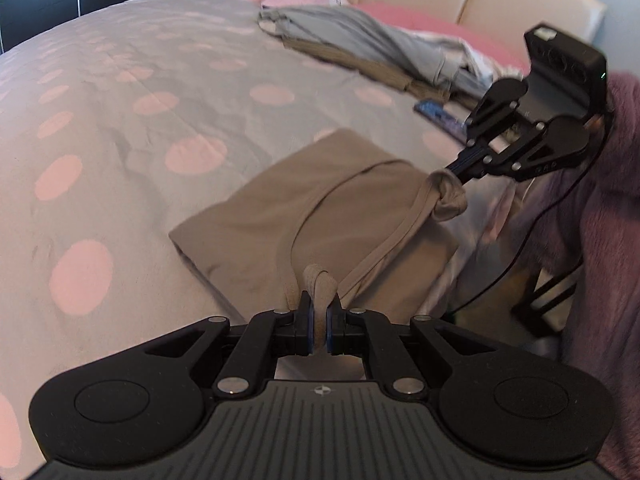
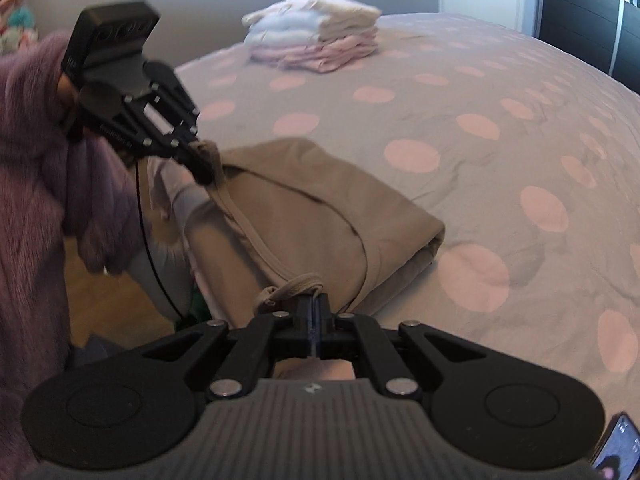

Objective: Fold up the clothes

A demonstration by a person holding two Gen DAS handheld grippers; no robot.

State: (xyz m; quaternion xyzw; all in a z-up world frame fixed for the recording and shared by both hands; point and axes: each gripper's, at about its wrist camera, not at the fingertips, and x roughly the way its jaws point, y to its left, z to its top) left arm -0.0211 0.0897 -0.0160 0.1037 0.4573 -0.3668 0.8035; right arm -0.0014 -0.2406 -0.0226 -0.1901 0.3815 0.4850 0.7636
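Tan cloth bunches between both my tongs: my left gripper [image 1: 319, 322] and right gripper [image 2: 316, 320] each pinch a strap of the beige top [image 1: 304, 216]. It lies folded near the edge of the dotted bedspread [image 1: 132, 128].

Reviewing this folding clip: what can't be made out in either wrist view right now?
- Beige top: its underside and inner layers, hidden by its own fold, both views.
- Unfolded clothes pile: separate garments, blurred, left wrist view.
- Phone: cut off by the edge, right wrist view.
- Left gripper: fingertips blurred, right wrist view.
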